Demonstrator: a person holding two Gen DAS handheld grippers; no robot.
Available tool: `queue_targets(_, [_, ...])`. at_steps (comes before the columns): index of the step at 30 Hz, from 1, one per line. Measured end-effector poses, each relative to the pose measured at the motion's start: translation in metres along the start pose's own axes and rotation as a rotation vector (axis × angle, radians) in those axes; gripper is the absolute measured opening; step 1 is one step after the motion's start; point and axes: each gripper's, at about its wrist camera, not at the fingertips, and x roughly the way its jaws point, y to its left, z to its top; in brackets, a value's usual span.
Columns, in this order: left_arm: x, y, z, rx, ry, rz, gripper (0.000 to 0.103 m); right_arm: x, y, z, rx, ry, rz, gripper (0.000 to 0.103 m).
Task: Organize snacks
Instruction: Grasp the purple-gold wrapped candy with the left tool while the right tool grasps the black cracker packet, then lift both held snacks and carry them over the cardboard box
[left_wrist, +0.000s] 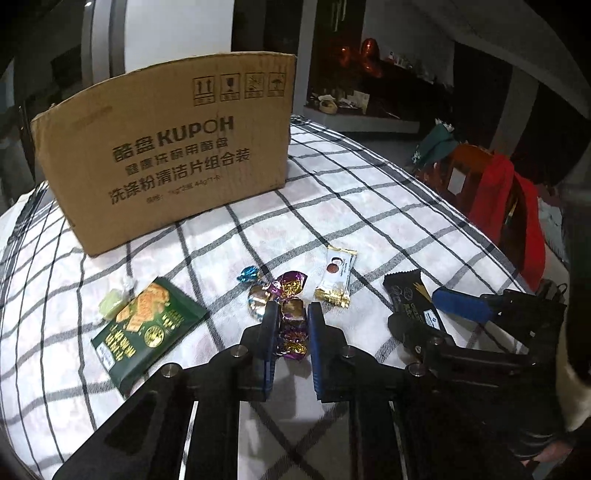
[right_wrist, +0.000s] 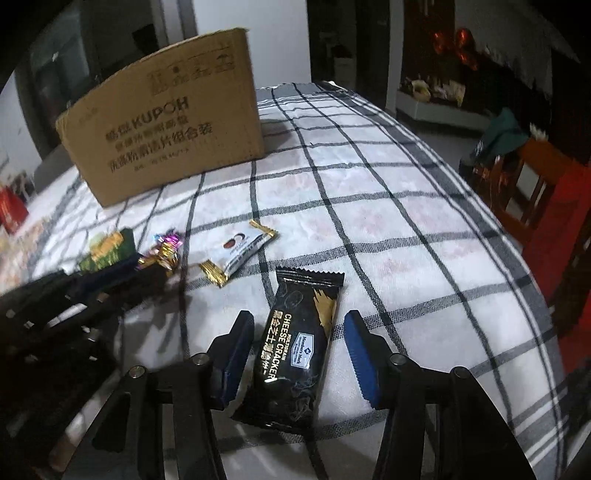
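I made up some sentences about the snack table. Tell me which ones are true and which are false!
1. The left gripper is pinching a purple candy. True.
2. The black cracker packet is inside the cardboard box. False: it lies on the checked tablecloth, between the right gripper's fingers.
3. The right gripper is squeezing the packet. False: its fingers stand apart from it.
4. A green packet lies left of the candies. True.
5. The white packet sits on top of the box. False: it lies on the cloth.

Black tongs, blue pads

Left tongs (left_wrist: 291, 317) and right tongs (right_wrist: 298, 334) — black angular frames, ridged blue fingertip pads (right_wrist: 360, 354), round silver screws.
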Motion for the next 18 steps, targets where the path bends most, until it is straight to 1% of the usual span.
queue_targets(2, [-0.005, 0.001, -0.002, -0.013, -0.004, 0.007, 0.017, -0.002, 0.002, -0.003, -0.021, -0.017, -0.020, 0.040])
queue_targets(4, [-0.010, 0.001, -0.005, -0.023, -0.005, 0.014, 0.017, -0.003, 0.001, -0.005, -0.028, -0.026, -0.020, 0.037])
queue_targets(11, [-0.029, 0.001, -0.011, -0.081, -0.009, 0.018, 0.017, -0.019, -0.008, -0.006, -0.004, -0.047, 0.021, 0.037])
queue_targets(18, [-0.051, -0.003, -0.009, -0.115, -0.041, 0.033, 0.017, -0.045, -0.012, 0.002, 0.000, -0.096, 0.064, 0.037])
